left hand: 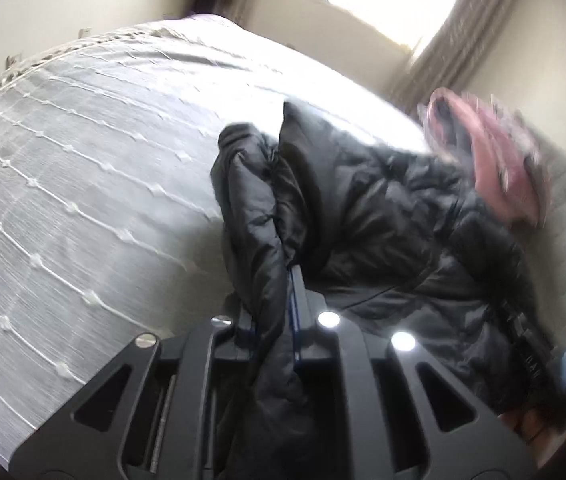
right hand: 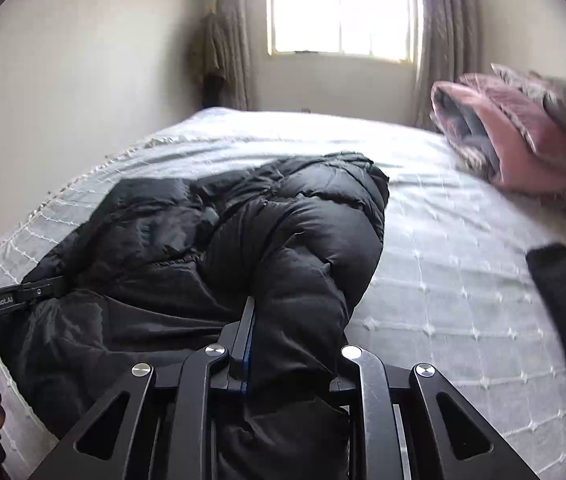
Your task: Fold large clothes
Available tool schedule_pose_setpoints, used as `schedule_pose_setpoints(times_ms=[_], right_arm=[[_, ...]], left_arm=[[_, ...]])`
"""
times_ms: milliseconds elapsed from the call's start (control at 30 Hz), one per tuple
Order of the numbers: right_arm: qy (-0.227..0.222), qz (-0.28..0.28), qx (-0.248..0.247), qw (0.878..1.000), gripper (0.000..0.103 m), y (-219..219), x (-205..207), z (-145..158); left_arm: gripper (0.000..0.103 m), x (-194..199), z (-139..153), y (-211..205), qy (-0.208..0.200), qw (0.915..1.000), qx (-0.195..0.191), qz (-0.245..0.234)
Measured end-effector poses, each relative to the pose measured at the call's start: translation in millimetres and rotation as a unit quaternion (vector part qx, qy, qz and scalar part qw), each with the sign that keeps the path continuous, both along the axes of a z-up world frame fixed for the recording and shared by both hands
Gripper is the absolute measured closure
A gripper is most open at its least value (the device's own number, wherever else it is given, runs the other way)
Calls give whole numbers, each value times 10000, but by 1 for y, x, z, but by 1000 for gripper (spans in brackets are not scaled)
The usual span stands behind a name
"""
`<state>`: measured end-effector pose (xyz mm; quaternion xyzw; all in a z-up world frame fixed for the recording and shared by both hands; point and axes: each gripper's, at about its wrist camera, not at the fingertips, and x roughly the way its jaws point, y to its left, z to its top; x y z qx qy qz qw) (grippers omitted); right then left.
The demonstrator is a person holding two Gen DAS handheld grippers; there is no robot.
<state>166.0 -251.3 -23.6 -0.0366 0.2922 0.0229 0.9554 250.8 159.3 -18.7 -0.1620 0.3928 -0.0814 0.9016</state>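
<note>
Black quilted fabric fills both grips: the left gripper is clamped on a bunched edge of the puffer jacket, and the right gripper is pinched on a thick fold of it. From the right gripper the jacket's length stretches away and leftward across the bedspread, toward the window. Pink cushions lie well apart, near the headboard, so bare bedspread to the right looks free for folding.
</note>
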Motion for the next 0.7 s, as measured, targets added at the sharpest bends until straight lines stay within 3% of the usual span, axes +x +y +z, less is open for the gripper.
schedule_pose_setpoints(times_ms=[267,367,467,533,633,667,700], right_arm=[[-662,795,-19,9946,84,126,37,40],[-870,1154,431,9886,84,184,60,54],[-912,1397,1161,9791,84,239,84,48],[-456,1468,1781,9719,84,270,109,23],[1061,1619,2424,9507,80,324,153,-54],[1757,1669,2451,9387,74,342,164,-89],[2166,1612,2531,9290,60,350,165,-116]], left_arm=[[90,20,89,116,-979,9917,541,639],[89,34,126,175,-1351,9821,923,936],[87,54,129,222,-1314,9727,1484,1207],[83,75,104,264,-867,9680,1890,1405],[78,95,37,325,106,9663,1874,1764],[76,97,17,340,373,9621,1935,1883],[72,94,2,353,447,9640,1843,1863]])
